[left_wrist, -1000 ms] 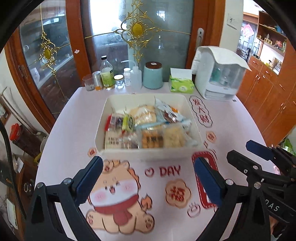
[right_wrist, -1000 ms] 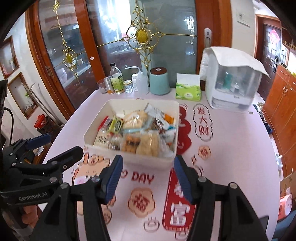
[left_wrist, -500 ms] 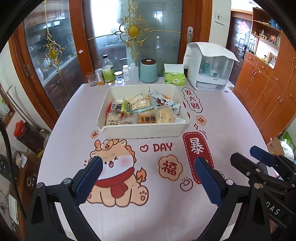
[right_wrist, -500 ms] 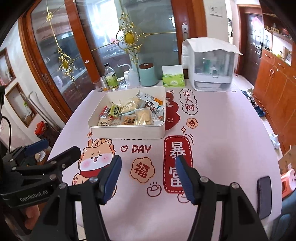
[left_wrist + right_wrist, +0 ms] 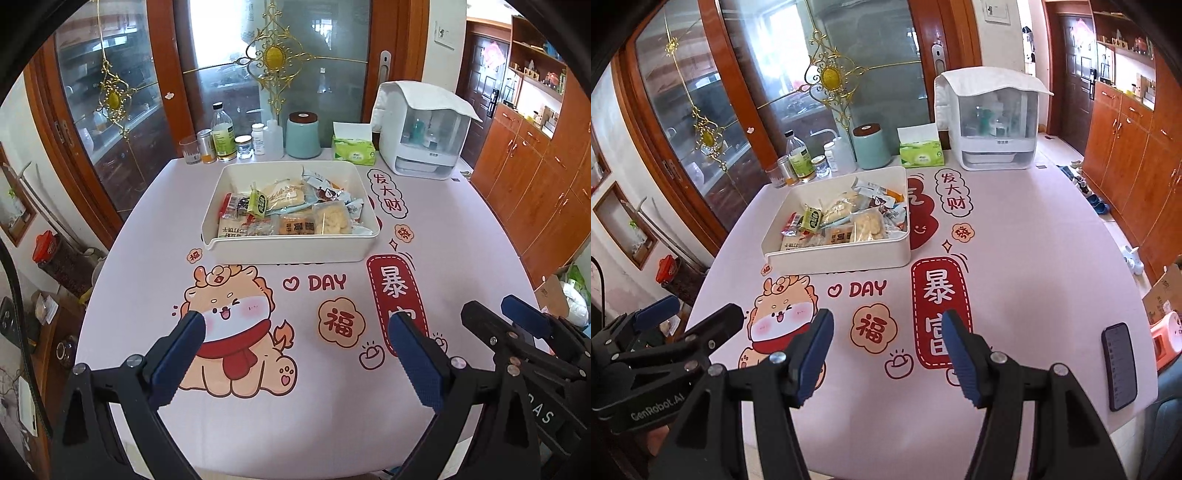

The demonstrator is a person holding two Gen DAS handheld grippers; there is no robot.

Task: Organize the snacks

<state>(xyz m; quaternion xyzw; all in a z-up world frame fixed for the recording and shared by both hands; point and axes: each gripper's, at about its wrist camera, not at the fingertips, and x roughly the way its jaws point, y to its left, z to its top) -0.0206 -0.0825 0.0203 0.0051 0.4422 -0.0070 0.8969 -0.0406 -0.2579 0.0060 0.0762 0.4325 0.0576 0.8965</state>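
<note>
Snacks (image 5: pixel 288 212): a heap of wrapped packets lies inside the tray; among them a red wrapper at the left, a small green carton leaning upright, a pale bun in clear film, two biscuit packs along the near wall.
Tray (image 5: pixel 291 249): white, rectangular, with a small lip at its near left corner; it sits on the far half of the tabletop, just above the printed word DAY.
Tabletop (image 5: pixel 147 236): covered with a pale pink cloth printed with a cartoon animal in a red scarf, red banners and Chinese characters.
Left claw (image 5: pixel 295 354): its blue-padded jaws stand wide apart with nothing between them; it hangs over the near part of the cloth, above the cartoon animal, well apart from the tray.
Right claw (image 5: pixel 886 354): jaws parted about halfway, nothing between the pads; it hangs over the near cloth beside the left claw, also well short of the tray.
Back row: a glass, a small tin, a green-labelled bottle (image 5: pixel 222 134), small jars, a teal canister (image 5: pixel 303 135) with a brown lid, a green tissue box (image 5: pixel 353 147) and a white appliance (image 5: pixel 423 136) with a clear front.
Phone (image 5: pixel 1119 371): dark, lying flat near the right edge of the tabletop, seen only in the right wrist view.
</note>
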